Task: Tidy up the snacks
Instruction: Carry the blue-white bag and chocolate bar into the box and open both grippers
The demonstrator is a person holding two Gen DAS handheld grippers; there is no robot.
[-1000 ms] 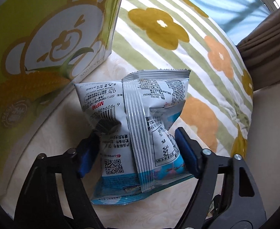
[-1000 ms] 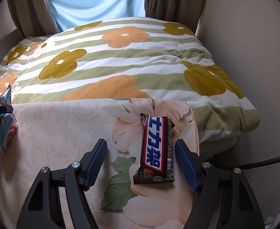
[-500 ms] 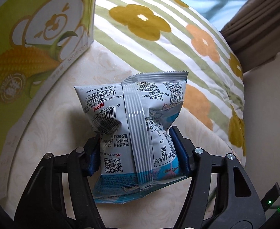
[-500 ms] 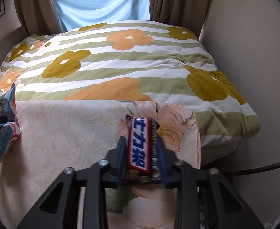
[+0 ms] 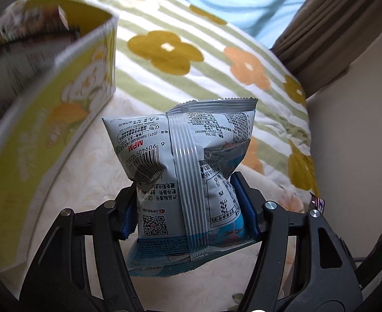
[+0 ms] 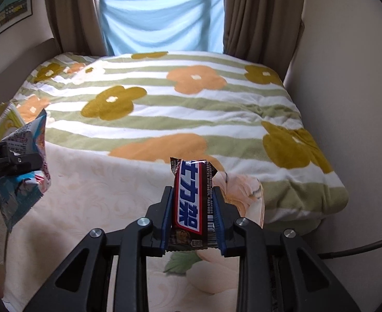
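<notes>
My left gripper [image 5: 188,202] is shut on a silver-and-blue snack bag [image 5: 185,161], which hangs above the cream cloth with its back seam facing the camera. The same bag [image 6: 21,171] shows at the left edge of the right wrist view, held in the left gripper [image 6: 11,158]. My right gripper [image 6: 192,213] is shut on a brown chocolate bar [image 6: 191,202] with a red, white and blue label, lifted off the cloth. A yellow-green snack box [image 5: 47,119] with a bear print stands to the left of the bag, open at the top.
Beyond the cream flowered cloth [image 6: 99,197] lies a striped quilt [image 6: 177,109] with orange and ochre flowers. Brown curtains [image 6: 258,15] and a blue sheet [image 6: 162,18] close off the far end. A beige wall [image 6: 352,104] runs along the right, with a black cable [image 6: 360,249] low beside it.
Both grippers closed on their snacks and rose: the left pinched the bag and lifted it beside the box, the right clamped the chocolate bar and raised it off the cloth.
</notes>
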